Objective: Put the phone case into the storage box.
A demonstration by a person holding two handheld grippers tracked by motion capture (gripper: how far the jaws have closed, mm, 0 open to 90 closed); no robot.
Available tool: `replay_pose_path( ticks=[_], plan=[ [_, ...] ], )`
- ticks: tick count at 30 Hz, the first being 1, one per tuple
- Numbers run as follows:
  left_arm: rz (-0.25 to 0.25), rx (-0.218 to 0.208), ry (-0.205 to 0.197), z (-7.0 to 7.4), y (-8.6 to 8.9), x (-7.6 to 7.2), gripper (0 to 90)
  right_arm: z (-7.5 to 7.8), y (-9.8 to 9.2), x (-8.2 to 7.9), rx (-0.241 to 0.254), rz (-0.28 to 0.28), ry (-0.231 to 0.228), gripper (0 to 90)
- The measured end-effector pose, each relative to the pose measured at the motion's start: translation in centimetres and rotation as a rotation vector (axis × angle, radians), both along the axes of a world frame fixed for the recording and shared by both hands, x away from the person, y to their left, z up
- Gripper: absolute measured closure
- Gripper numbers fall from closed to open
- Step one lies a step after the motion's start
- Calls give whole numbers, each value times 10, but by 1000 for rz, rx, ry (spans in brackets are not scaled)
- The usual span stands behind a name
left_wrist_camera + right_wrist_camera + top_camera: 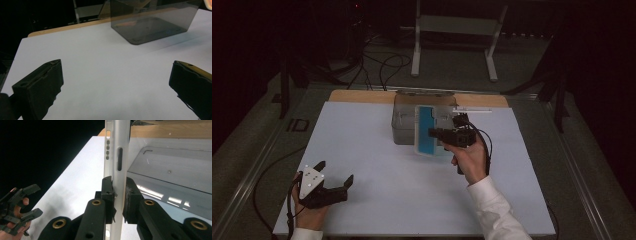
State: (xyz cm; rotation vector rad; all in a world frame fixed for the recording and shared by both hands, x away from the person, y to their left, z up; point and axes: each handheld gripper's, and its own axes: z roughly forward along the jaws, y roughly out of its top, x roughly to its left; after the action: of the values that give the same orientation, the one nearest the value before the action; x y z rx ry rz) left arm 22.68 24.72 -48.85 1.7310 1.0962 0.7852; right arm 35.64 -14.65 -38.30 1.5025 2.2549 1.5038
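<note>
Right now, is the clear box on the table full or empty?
Empty, as far as shows: the left gripper view looks through the clear box to its bare floor. The phone case is outside, clamped by the right gripper.

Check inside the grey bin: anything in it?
Bin floor looks bare in the left gripper view. From above, the lid held by the right gripper covers its right part.

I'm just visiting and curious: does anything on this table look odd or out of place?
Only one thing: the right tool pinches a flat clear case with a blue panel by its edge, held up in front of the smoky plastic box. The left tool sits open over bare white table. Nothing looks spilled or broken.
</note>
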Motion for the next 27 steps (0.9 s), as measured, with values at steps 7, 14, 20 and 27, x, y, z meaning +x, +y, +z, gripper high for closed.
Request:
replay_pose_path(
  ticks=[7, 14, 20, 27],
  plan=[
    [3, -8, -5, -1, 0, 0, 3, 7, 0, 8, -19, 1, 7, 820],
    [4, -9, -3, -2, 0, 0, 3, 15, 1, 14, -45, 2, 15, 820],
    [2, -16, -2, -2, 0, 0, 3, 18, 4, 21, -77, 10, 32, 820],
    [1, -19, -1, -3, 0, 0, 3, 19, 9, 28, -111, 16, 41, 820]
  ],
)
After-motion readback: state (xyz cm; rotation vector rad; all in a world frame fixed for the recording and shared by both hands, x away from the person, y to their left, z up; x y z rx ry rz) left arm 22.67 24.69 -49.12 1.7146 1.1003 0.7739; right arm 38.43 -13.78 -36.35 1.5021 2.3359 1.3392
